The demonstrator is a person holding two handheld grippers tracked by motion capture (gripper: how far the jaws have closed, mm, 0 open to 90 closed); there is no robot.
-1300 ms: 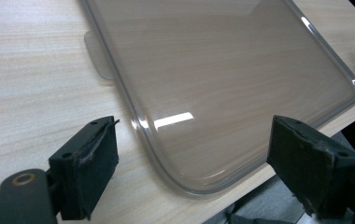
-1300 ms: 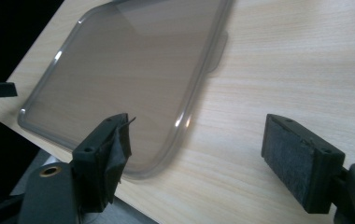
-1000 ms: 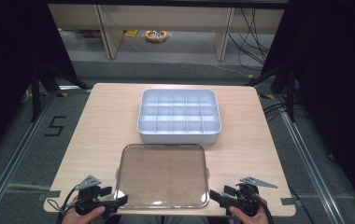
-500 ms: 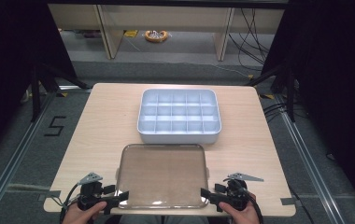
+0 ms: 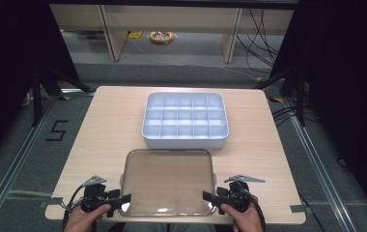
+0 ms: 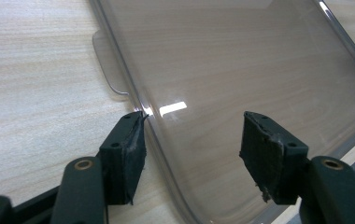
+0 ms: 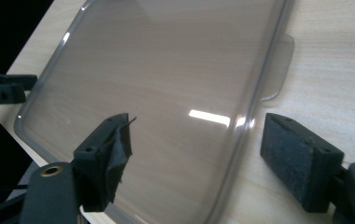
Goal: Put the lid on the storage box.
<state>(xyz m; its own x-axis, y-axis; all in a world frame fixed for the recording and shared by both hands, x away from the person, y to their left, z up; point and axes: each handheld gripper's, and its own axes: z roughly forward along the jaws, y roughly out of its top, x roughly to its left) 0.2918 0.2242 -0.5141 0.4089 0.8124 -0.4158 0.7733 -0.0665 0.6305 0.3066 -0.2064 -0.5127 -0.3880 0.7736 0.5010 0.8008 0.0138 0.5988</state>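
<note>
**Tools straddling both side edges of the clear lid**

Left tool [image 5: 123, 199] at the lid's near-left corner, jaws just closing yet parted, one pad [image 6: 130, 154] outside the rim, the other above the lid's top; no pressing visible. Right tool [image 5: 209, 197] at the near-right corner, jaws just narrowing a little, likewise apart, straddling the rim with one pad [image 7: 291, 154] over bare wood, the other [image 7: 112, 154] over the lid; gap on both sides, nothing gripped.

Clear lid [image 5: 168, 181] lying flat on the tabletop [image 5: 104, 130], at its near edge, centred between the two hands. Long axis running left to right across the tabletop, short sides facing the tools, a small tab [image 6: 108, 70] sticking out from each short side. Just beyond the lid, a white divided tray [image 5: 185, 121], parallel, same left-right long axis, a narrow strip of wood between them.
</note>
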